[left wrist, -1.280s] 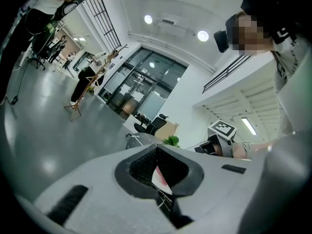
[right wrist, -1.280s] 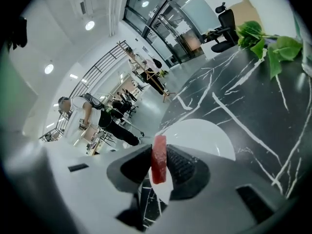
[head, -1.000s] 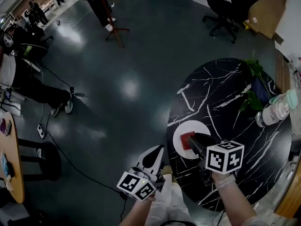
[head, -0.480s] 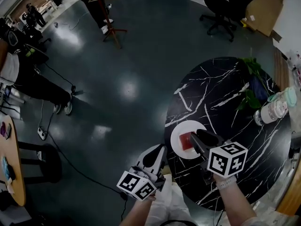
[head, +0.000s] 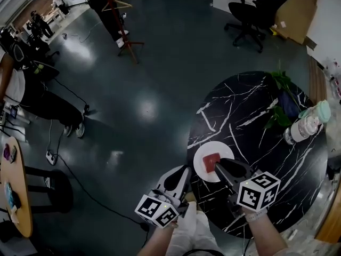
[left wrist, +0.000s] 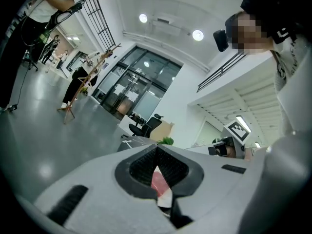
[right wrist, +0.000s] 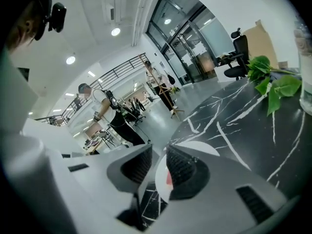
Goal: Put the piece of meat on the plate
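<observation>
A red piece of meat [head: 209, 160] lies on a round white plate [head: 204, 173] near the edge of the black marble table [head: 256, 116]. My right gripper [head: 224, 167] is open, its tips at the plate's near side just short of the meat, nothing between them. In the right gripper view, the plate [right wrist: 200, 148] and a sliver of meat [right wrist: 168, 178] show through the gap of the right gripper [right wrist: 158, 152]. My left gripper [head: 178, 173] is shut and empty, off the table's edge. Through the left gripper's [left wrist: 156, 150] hollow, the meat [left wrist: 158, 182] peeks.
A leafy plant [head: 285, 95] and a clear bottle [head: 306, 124] stand at the table's far right. Beyond are an office chair [head: 250, 9], a coat stand [head: 120, 15], a seated person [head: 32, 95], floor cables and a wooden table [head: 10, 191] at left.
My right gripper has drawn back from the meat toward me, leaving the meat uncovered on the plate. The left gripper has stayed put.
</observation>
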Action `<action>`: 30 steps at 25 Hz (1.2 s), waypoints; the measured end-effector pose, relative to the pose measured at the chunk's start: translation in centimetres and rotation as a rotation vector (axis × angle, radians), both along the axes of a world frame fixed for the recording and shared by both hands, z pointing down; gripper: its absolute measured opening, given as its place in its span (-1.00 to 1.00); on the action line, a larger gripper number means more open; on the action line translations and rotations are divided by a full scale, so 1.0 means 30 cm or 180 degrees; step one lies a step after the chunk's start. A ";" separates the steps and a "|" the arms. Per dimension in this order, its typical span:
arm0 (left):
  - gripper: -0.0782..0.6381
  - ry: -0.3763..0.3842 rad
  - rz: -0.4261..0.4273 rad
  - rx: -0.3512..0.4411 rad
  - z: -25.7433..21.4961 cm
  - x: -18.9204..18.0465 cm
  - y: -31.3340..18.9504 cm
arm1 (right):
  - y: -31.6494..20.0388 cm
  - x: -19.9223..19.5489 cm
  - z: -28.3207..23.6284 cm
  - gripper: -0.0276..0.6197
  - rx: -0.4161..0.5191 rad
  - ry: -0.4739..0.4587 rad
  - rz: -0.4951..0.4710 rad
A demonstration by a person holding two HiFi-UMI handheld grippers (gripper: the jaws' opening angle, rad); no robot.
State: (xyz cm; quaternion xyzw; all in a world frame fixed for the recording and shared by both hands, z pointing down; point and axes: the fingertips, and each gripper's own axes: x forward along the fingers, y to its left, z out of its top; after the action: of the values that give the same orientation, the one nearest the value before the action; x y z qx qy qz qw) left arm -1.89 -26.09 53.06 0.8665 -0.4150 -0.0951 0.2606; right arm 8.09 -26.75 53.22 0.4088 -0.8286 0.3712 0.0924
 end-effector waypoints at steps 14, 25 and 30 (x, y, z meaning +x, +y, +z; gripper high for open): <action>-0.76 -0.0029 0.0206 0.0096 -0.155 0.028 0.020 | 0.133 -0.016 -0.138 -0.80 0.0018 -0.0087 -0.0105; -0.76 0.0065 0.0384 0.0075 -0.284 0.097 0.086 | 0.208 -0.056 -0.260 -0.88 0.0090 -0.0130 -0.0110; -0.76 0.0029 0.0344 0.0183 -0.348 0.086 0.074 | 0.196 -0.078 -0.319 -0.88 0.0191 -0.0225 -0.0095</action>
State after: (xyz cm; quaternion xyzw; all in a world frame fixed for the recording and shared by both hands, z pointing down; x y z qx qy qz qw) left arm 0.69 -23.87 42.61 0.8943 -0.3635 -0.0967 0.2423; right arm 5.76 -20.88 43.66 0.3857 -0.8480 0.3590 0.0563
